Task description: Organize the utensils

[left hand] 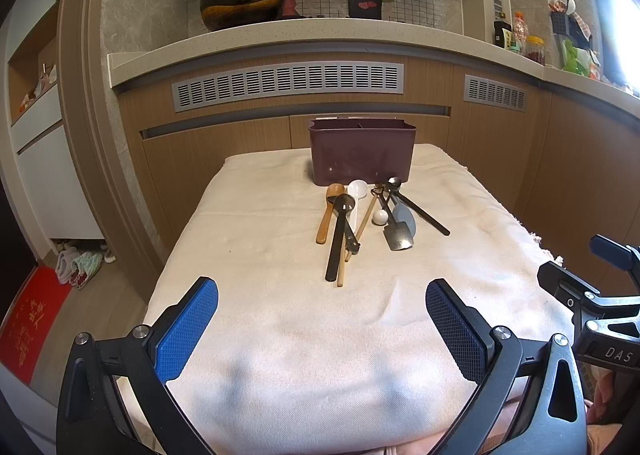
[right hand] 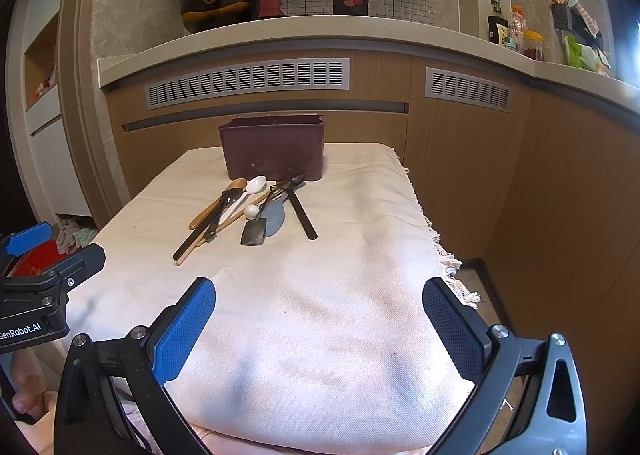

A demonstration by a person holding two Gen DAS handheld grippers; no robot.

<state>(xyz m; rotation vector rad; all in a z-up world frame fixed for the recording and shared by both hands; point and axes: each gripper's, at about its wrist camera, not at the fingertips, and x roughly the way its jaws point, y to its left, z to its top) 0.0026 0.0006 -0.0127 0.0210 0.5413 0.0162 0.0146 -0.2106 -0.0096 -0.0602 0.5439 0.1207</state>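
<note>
The long black plastic spoon (left hand: 339, 231) lies bowl toward twelve o'clock, handle toward six. Left gripper (left hand: 320, 319) and right gripper (right hand: 318, 315) gape wide, empty, above the cream cloth (left hand: 280, 315).

wood cabinets (left hand: 248, 147), stone counter (left hand: 320, 35), cartoon wall

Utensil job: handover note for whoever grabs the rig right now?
Left claw: open, holding nothing, hovering over the near end of the cloth.
Right claw: open, holding nothing, beside the left.
Utensil pile lies loose on the cloth just in front of the maroon caddy: wooden spoon, white spoon, black spoons, small metal spatula.
Done: nothing visibly sorted.
Left: move every utensil into the caddy.
</note>
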